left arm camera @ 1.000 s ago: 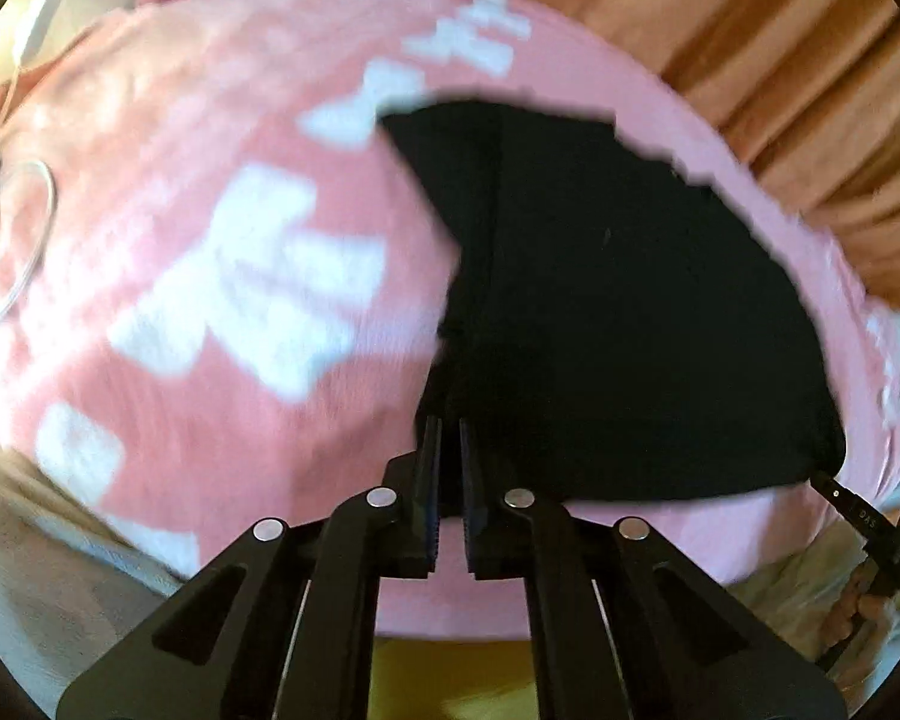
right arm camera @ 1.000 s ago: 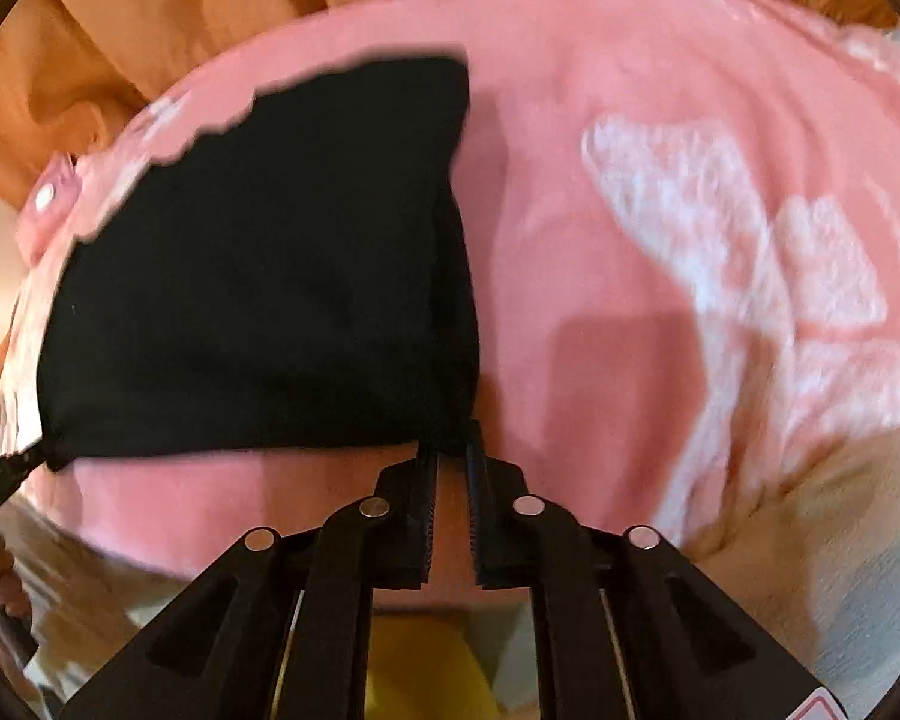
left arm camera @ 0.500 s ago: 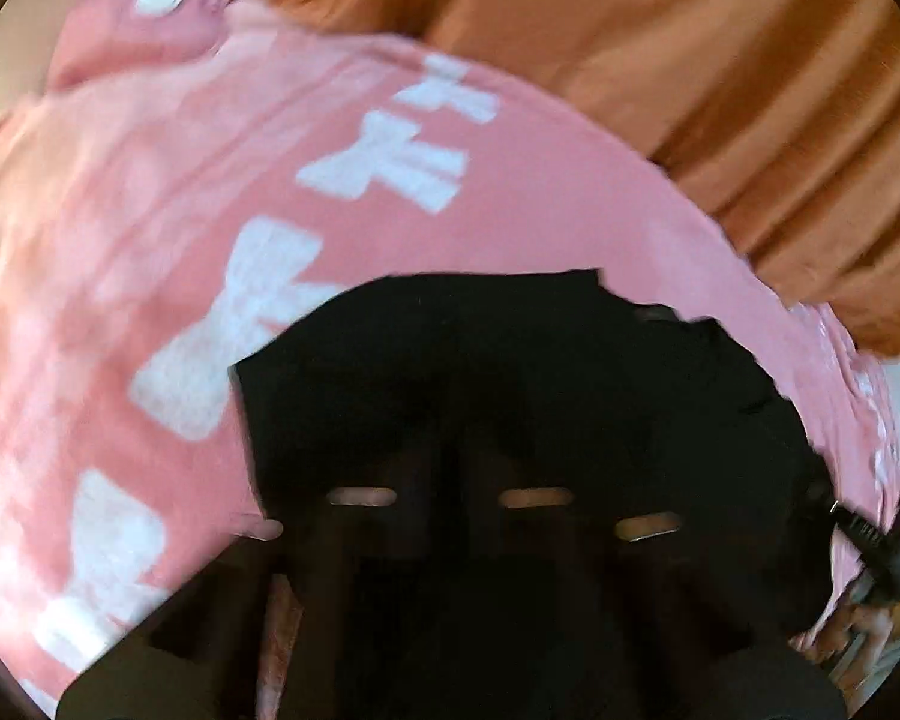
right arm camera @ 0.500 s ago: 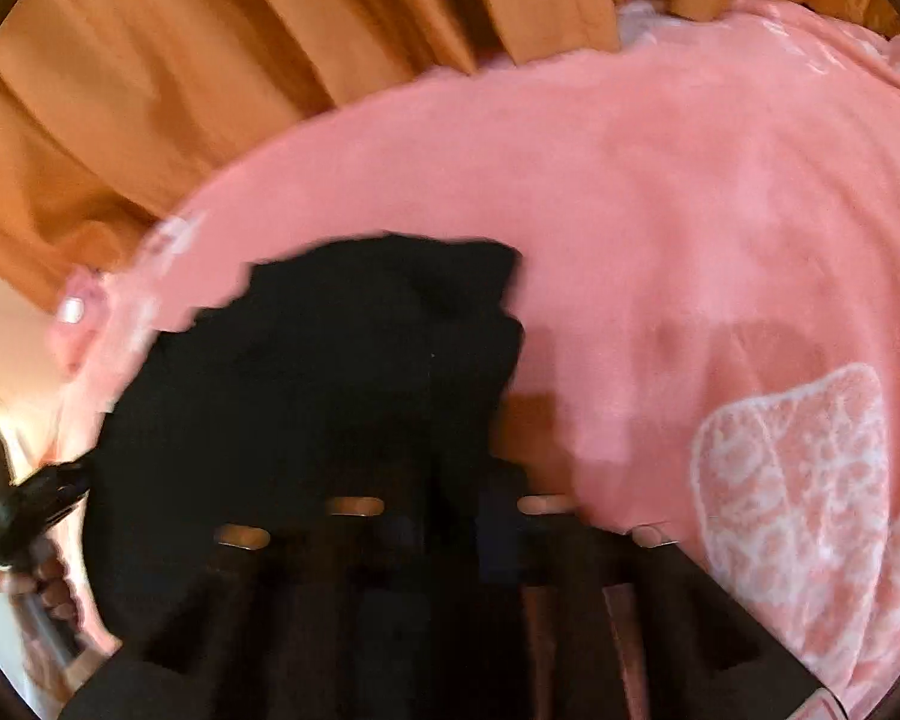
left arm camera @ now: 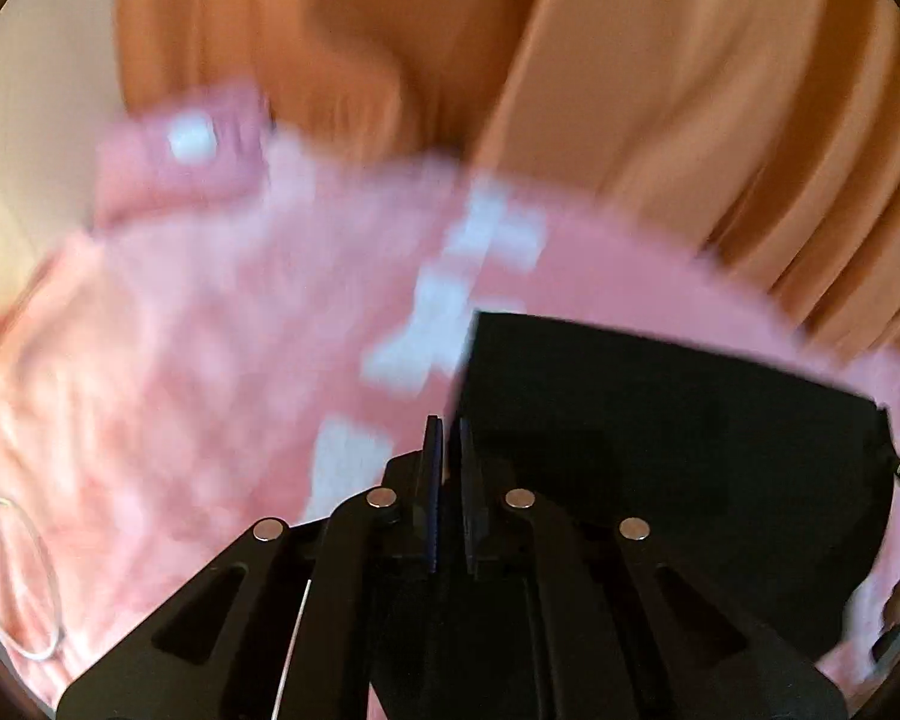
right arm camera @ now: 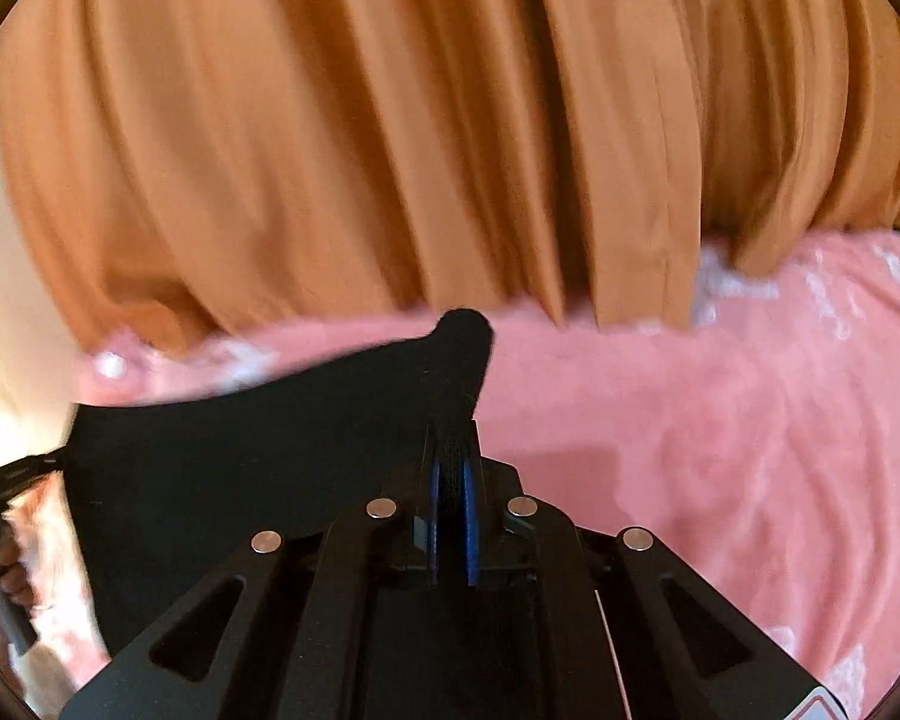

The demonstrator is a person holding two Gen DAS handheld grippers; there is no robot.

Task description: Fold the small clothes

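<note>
A small black garment [left arm camera: 660, 420] hangs stretched between my two grippers above a pink bedspread [left arm camera: 210, 360]. My left gripper [left arm camera: 450, 426] is shut on its left corner. My right gripper [right arm camera: 453, 438] is shut on the other corner, and a black tip of the garment [right arm camera: 465, 330] sticks up past the fingers. In the right wrist view the garment [right arm camera: 240, 468] spreads to the left, where the other gripper [right arm camera: 6, 474] holds it. The left wrist view is blurred.
The pink bedspread [right arm camera: 720, 420] with white bow prints lies below. Orange curtains [right arm camera: 390, 150] hang behind the bed and also show in the left wrist view [left arm camera: 630, 120]. A pink pillow [left arm camera: 186, 144] sits at the far left. A white cable loop [left arm camera: 30, 600] lies at the left edge.
Both grippers have lifted the black garment off the bedspread and raised it. The views have tilted up toward the curtains.
</note>
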